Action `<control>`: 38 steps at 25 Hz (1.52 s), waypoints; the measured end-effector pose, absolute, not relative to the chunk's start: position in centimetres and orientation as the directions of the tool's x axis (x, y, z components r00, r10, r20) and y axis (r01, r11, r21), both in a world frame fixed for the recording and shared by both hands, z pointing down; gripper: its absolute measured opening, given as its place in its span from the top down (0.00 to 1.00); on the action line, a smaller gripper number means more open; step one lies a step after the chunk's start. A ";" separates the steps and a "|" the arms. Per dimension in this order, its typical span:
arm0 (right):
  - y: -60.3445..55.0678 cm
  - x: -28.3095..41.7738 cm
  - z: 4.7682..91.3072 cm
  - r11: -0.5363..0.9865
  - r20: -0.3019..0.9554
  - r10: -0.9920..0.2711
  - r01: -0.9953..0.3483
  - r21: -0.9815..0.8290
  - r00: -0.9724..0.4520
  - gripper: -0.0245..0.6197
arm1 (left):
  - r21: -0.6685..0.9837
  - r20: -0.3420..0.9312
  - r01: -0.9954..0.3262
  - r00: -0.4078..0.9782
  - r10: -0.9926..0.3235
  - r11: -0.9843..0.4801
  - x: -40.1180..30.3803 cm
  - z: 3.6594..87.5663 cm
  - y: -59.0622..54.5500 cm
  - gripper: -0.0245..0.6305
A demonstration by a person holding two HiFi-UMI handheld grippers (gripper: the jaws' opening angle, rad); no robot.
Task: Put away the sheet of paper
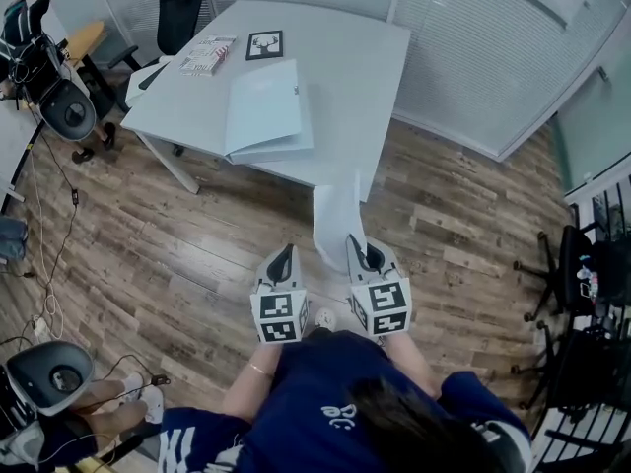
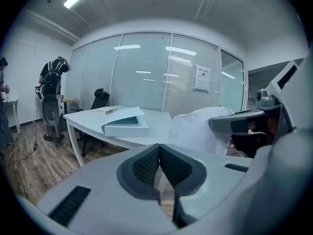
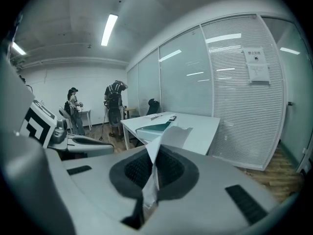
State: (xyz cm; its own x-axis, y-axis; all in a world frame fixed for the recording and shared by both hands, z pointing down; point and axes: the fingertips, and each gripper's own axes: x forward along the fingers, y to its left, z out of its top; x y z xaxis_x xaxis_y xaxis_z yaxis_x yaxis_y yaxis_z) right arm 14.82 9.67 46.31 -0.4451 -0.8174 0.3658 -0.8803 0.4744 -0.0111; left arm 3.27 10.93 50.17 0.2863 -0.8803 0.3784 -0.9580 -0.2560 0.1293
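We're pinching the sheet of paper (image 1: 333,215) in R tongs (image 1: 359,246) and holding L tongs (image 1: 285,254) closed, empty, alongside. Box file (image 1: 266,106) is lying on surface (image 1: 365,57) ahead.

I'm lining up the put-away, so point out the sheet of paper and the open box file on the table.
sheet of paper (image 1: 333,217), head view, middle of the sheet.
box file (image 1: 264,106), head view, on its open lid.
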 end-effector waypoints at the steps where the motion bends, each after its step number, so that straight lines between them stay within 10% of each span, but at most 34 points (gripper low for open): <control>1: 9.2 15.1 46.3 0.478 0.363 -0.816 -0.878 -0.011 -0.449 0.95 | 0.129 0.378 -0.960 0.280 -0.883 -0.249 3.5 50.2 10.4 0.96; 38: -8.5 13.2 46.0 0.370 0.381 -0.865 -0.928 0.048 -0.326 0.95 | 0.010 0.408 -0.938 0.320 -0.855 -0.346 -0.4 51.4 -10.0 0.96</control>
State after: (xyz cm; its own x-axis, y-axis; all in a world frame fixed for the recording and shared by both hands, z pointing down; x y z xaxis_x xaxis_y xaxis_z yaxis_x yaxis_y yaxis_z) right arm 13.19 -8.48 46.04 -0.3256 -0.8652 0.3813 -0.9278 0.3701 0.0476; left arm -0.41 -9.97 51.39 0.3197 -0.8553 0.4077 -0.9382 -0.3459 0.0100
